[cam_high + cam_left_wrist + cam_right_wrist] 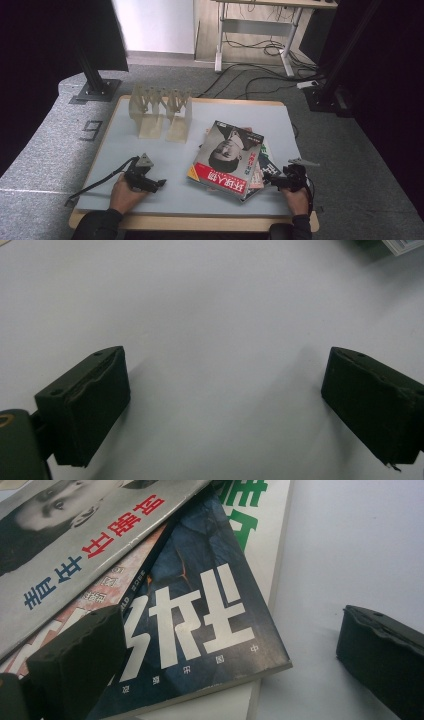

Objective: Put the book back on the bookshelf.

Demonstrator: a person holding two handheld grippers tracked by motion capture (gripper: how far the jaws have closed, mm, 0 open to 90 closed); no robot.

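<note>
Nothing is lifted yet: the magazines [230,160] lie stacked mid-table, rack [161,111] empty; right gripper [276,181] gapes at the stack's corner, left gripper [156,184] gapes over bare table [150,200]

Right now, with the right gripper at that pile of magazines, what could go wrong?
The right gripper is open around the corner of the dark blue magazine, which lies under the top magazine. Closing there may catch several covers, or drag the fanned pile askew. The left gripper rests open on the bare table, so nothing steadies the pile.
</note>
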